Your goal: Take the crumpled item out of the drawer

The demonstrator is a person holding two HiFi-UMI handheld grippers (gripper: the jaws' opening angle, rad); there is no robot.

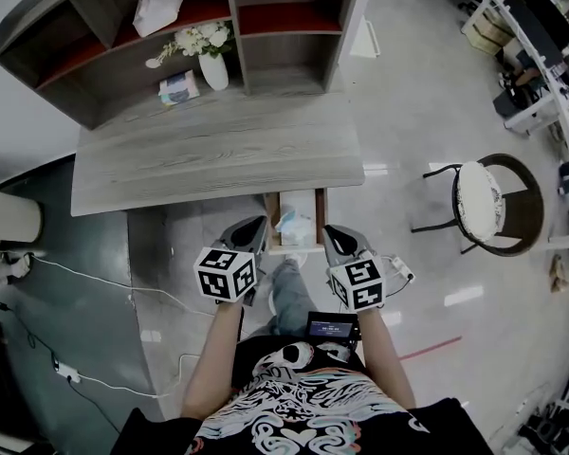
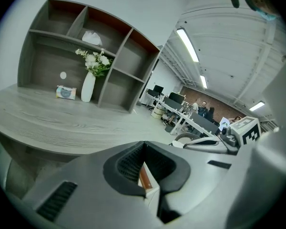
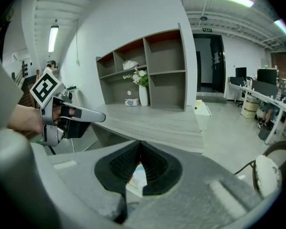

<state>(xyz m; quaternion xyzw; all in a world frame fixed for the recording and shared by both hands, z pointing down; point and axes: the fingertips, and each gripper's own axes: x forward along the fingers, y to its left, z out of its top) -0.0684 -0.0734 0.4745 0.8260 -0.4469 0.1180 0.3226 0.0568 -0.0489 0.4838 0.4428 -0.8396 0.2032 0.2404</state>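
Pale crumpled item (image 1: 294, 226) lies in the open drawer (image 1: 273, 224) at centre, between the closed, empty left tongs (image 1: 257, 227) and right tongs (image 1: 331, 232); grey wood-grain tabletop (image 1: 218, 150) above, glossy office floor (image 1: 408, 112).

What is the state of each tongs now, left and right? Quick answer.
Left tongs: closed, holding nothing.
Right tongs: closed, holding nothing; the crumpled item lies in the drawer.

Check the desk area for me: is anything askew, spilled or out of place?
Only the drawer under the desk stands out: it is pulled open, with a pale crumpled item lying loose inside. The vase is upright, and I see nothing spilled or broken.
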